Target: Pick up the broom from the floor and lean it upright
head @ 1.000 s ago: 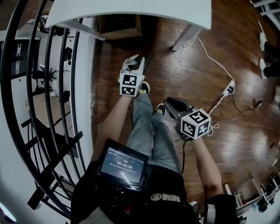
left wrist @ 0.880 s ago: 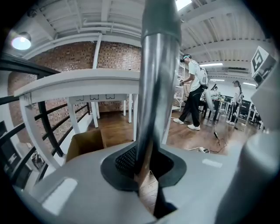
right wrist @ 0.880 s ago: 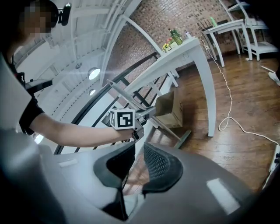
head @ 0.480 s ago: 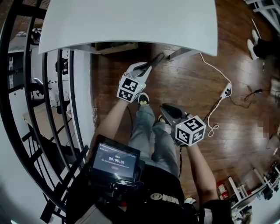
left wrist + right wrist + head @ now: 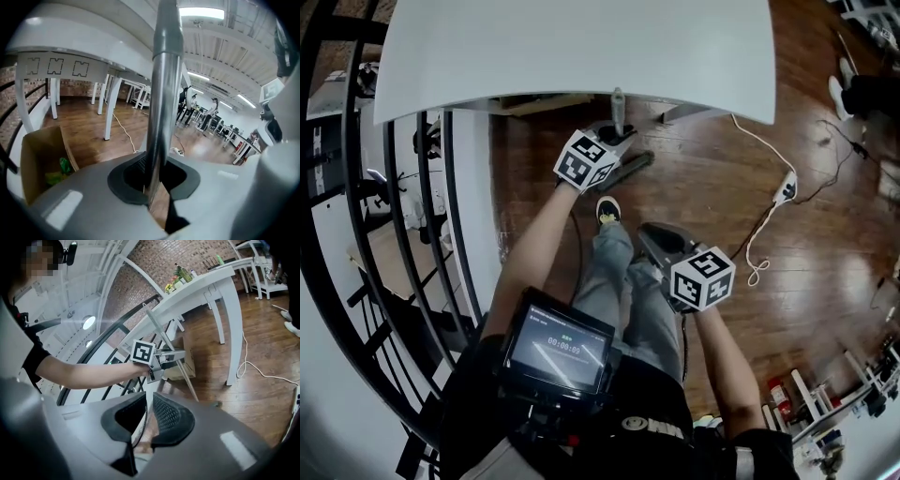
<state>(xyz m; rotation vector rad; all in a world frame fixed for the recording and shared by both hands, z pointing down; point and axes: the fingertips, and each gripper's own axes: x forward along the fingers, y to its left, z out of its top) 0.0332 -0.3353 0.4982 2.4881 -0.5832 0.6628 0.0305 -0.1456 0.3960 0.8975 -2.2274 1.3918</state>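
Steel broom handle [image 5: 164, 93] stands clamped in your left gripper [image 5: 157, 176], your right gripper [image 5: 147, 420] empty, its jaws just narrowing; mid-lean, rest the handle's top against the white table [image 5: 581, 47] ahead, then release.

A cardboard box [image 5: 40, 159] sits under the table [image 5: 581, 47], left of the broom [image 5: 164, 93].

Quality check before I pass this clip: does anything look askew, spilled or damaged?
Nothing spilled or damaged. The broom, shut in the left gripper, slants beside the white table, not yet upright. A white cord trails loose across the floor.
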